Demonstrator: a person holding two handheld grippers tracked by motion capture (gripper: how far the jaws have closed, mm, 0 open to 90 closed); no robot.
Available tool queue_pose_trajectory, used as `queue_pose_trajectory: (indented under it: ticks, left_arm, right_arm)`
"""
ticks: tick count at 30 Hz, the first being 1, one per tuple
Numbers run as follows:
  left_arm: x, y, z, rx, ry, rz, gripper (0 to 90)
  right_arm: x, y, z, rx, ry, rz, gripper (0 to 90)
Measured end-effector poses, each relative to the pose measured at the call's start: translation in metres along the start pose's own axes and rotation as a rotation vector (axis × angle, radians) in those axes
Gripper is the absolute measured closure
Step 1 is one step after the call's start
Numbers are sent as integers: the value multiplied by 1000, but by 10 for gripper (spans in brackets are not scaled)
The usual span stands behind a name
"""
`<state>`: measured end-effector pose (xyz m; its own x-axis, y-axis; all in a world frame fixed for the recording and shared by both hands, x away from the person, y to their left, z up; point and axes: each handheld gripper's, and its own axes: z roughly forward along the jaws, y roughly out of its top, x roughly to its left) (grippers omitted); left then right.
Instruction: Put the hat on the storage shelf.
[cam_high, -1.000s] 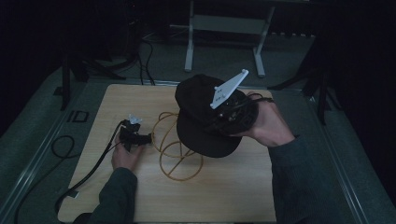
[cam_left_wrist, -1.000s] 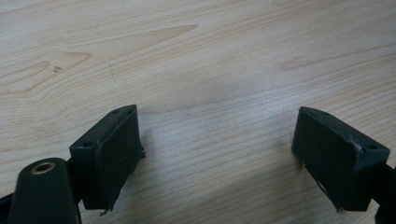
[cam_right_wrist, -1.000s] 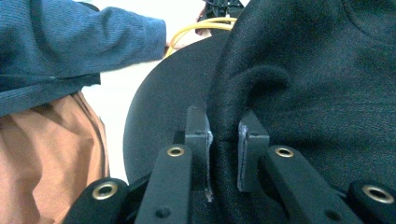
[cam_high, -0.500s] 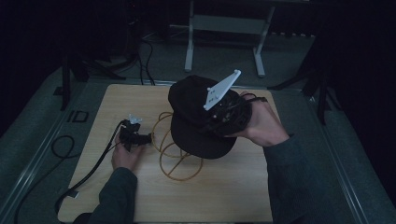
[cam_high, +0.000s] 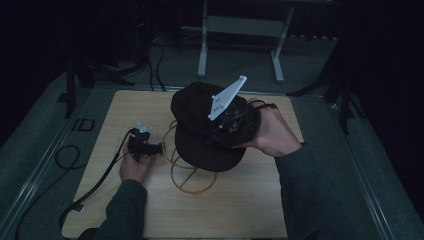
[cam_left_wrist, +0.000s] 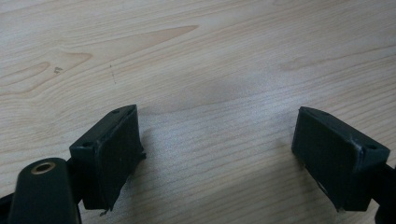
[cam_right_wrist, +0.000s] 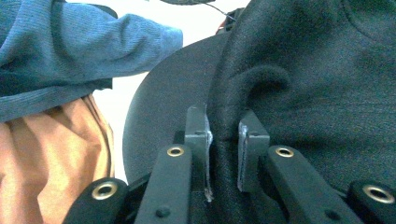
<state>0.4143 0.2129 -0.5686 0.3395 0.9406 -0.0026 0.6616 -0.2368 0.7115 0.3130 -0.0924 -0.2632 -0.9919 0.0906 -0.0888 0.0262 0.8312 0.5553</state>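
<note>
The right gripper's (cam_right_wrist: 223, 140) fingers (cam_right_wrist: 198, 140) are pinched nearly together on a fold of the cap (cam_right_wrist: 317, 93), the dark cloth bunched between the two pads where the crown meets the brim. From the high view, that gripper (cam_high: 235, 125) sits against the right side of the cap (cam_high: 200, 125), its grey plate (cam_high: 227, 97) tilting up and to the right above the crown. The right hand (cam_high: 272, 132) wraps the gripper from the right, knuckles up, wrist bent slightly inward, with the sleeve (cam_high: 310, 190) running back to the bottom edge at a slant.

The cap is held over the middle of the tabletop (cam_high: 240, 210), brim toward the person, above a wire stand (cam_high: 187, 175) whose round base ring lies flat on the wood. The crown covers the top of the stand; whether it rests on the wire, I cannot tell.

The left gripper's (cam_left_wrist: 217, 140) fingers (cam_left_wrist: 116, 149) stand wide apart with nothing between them, pointing down at bare wood close below. In the high view the left gripper (cam_high: 142, 146) lies low on the tabletop, left of the stand and just beside its ring, fingers aimed toward the stand. The left hand (cam_high: 132, 167) cups it from behind, forearm coming straight up from the bottom edge. Its cable (cam_high: 100, 180) trails off leftward over the edge of the tabletop.
</note>
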Motion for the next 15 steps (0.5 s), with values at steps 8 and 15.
queue_pose_trajectory:
  ticks: [8,15]
  left_arm:
    - [0,0,0,0,-1,-1,151]
    - [0,0,0,0,-1,0,151]
  right_arm:
    - [5,9,6,10,15,-22,786]
    - [7,14,13,13,37,-34,786]
